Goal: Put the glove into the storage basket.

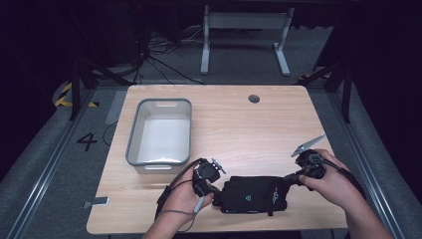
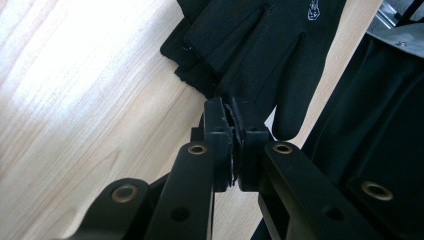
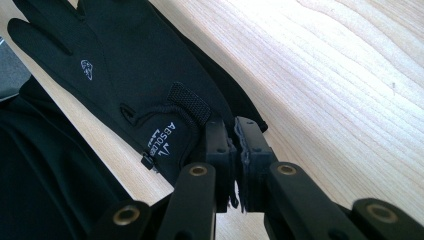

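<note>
A wooden table (image 1: pixel 259 124) is seen from above, with a grey bin (image 1: pixel 160 130) standing at its left-centre, well apart from the work. Near the front edge lie black gloves (image 1: pixel 254 195), stacked one on the other and stretched flat between the two grippers.

In the left gripper view, the left gripper (image 2: pixel 233 131) is closed on the gloves at a fingertip, a sliver of dark fabric being pinched between the jaws. Whether both layers are caught there cannot be told. In the right gripper view, the right gripper (image 3: pixel 235 137) is clamped on the cuff end, just beside the white lettering and the mesh tab (image 3: pixel 189 103); frayed fabric hangs between the jaws. In the high view the left gripper (image 1: pixel 215 188) is at the gloves' left end and the right gripper (image 1: pixel 291 178) at their right end.

The step in hand is judged to be lifting the gloves as a pair, probably for carrying toward the bin. For this to be done well, both ends should be raised together and level, so that the fabric is kept lightly taut without being tugged out of either pinch. The fingertip hold is thin and is the likelier to slip; the pull should therefore be kept gentle on that side. The lower glove should be watched, since it may be left behind on the table if only the upper layer is held.
</note>
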`<state>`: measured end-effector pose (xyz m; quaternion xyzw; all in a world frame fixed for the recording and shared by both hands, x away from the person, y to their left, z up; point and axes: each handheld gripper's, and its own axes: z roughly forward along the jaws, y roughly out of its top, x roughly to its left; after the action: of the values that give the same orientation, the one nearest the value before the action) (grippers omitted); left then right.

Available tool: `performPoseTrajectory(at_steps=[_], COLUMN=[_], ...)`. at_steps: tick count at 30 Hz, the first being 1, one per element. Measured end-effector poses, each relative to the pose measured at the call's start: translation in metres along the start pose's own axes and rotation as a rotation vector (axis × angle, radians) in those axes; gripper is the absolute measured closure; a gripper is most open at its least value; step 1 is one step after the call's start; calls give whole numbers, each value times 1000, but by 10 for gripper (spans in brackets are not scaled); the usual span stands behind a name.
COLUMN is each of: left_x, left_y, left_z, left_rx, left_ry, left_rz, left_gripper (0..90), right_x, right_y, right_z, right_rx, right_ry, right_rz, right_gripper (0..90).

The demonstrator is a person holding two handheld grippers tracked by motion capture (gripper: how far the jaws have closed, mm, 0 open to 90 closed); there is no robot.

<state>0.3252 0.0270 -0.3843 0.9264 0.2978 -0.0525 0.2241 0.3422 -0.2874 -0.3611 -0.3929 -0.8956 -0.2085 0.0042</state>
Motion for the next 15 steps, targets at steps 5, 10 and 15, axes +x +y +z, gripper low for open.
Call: performPoseTrajectory(at_steps=[5,10,15], left_x=[3,5,8], left_y=[0,1,1], left_z=[6,11,15], left_rx=[21,37,55], left_ry=[-16,-29,-22], left_rz=[-4,-4,-8], left_gripper=[867,867,867], right_x=[-3,-6,-7], right_y=[1,0,1], right_z=[6,11,16], right_rx=[14,30,35], right_ry=[10,12,13], right_rz=[4,17,13], right_gripper=[861,861,859])
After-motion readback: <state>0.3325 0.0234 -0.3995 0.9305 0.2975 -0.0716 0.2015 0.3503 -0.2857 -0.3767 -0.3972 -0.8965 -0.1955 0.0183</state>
